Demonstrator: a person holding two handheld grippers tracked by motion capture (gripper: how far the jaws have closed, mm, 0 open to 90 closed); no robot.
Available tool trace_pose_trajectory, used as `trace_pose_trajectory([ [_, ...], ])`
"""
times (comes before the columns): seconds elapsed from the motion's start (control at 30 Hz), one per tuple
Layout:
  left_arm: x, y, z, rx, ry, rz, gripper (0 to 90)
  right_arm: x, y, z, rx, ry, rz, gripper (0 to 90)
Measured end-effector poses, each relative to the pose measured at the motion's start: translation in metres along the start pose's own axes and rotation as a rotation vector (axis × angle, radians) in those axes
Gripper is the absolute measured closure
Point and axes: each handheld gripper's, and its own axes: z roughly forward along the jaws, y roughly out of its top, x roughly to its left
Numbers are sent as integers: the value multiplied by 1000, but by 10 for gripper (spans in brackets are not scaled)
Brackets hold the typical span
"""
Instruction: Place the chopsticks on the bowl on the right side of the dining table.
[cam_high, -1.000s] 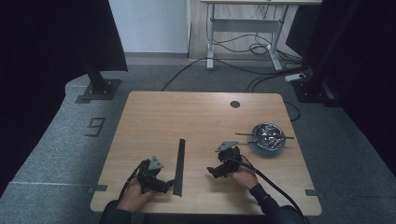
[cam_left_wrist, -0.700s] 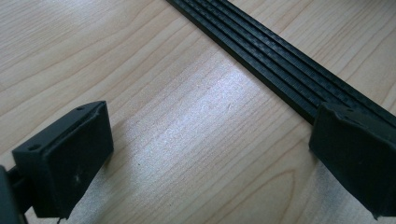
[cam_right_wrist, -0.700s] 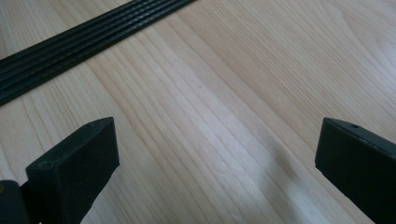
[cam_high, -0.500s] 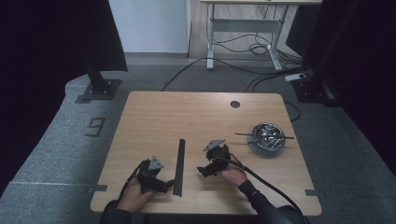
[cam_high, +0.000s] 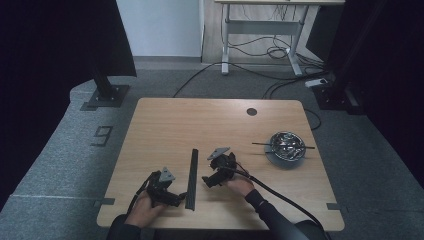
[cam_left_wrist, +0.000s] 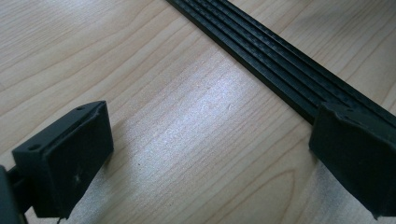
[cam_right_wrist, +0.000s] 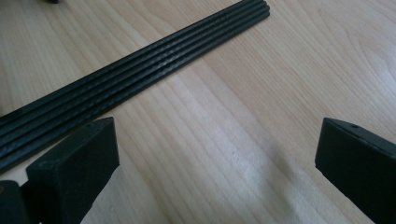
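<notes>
A long black ribbed strip lies flat on the wooden table, running front to back between my two hands. My left gripper sits low at the strip's near end, open, one jaw beside the strip and bare wood between the jaws. My right gripper hovers just right of the strip, open wide over bare wood, with the strip slanting across ahead of its left jaw. Nothing is held by either gripper.
A shiny metal bowl with a thin black rod across it stands at the right of the table. A dark round hole is near the far edge. Cables trail from both grippers toward the front edge.
My right gripper has moved left, from near the bowl side toward the black strip. The left gripper and the strip have stayed in place.
</notes>
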Motion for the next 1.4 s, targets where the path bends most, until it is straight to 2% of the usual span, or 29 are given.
trace_pose_trajectory([
  [0.33, 0, 0, 0, -1, 0, -1, 0, 5, 14, 13, 14, -19, -12, 0],
  [0.63, 0, 0, 0, 0, 1, -1, 0, 12, 24, 25, 11, -12, -14, 0],
  [0.83, 0, 0, 0, 0, 1, -2, 0, 14, 26, 31, 24, -31, -25, 0],
  [1.1, 0, 0, 0, 0, 2, -3, 0, 15, 27, 35, 28, -25, -19, 0],
  [1.4, 0, 0, 0, 1, 2, -2, 0, 11, 25, 38, 51, -38, -9, 0],
])
